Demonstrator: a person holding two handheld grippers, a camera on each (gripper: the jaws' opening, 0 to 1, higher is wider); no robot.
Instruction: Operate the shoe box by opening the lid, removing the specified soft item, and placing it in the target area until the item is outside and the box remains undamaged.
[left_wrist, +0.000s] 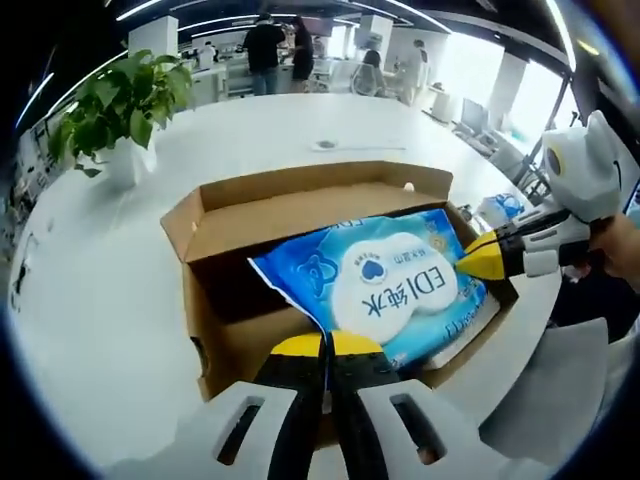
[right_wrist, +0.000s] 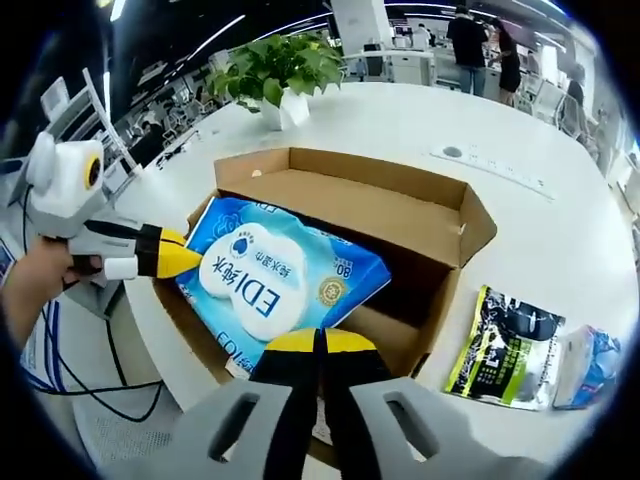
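Note:
An open brown shoe box (left_wrist: 300, 205) (right_wrist: 400, 200) lies on the white table (left_wrist: 100, 300), flaps folded out. A soft blue pack of wipes (left_wrist: 385, 280) (right_wrist: 270, 275) with a white label sits tilted across the box opening. My left gripper (left_wrist: 325, 345) is shut on the pack's near edge; in the right gripper view it comes in from the left (right_wrist: 190, 262), held by a hand. My right gripper (right_wrist: 320, 340) is shut on the opposite edge and enters the left gripper view from the right (left_wrist: 470, 262).
A potted plant (left_wrist: 125, 100) (right_wrist: 280, 70) stands behind the box. A black-and-green packet (right_wrist: 505, 350) and a blue-white one (right_wrist: 590, 365) lie on the table beside the box. A round table port (right_wrist: 452, 152) lies further back. People stand far behind.

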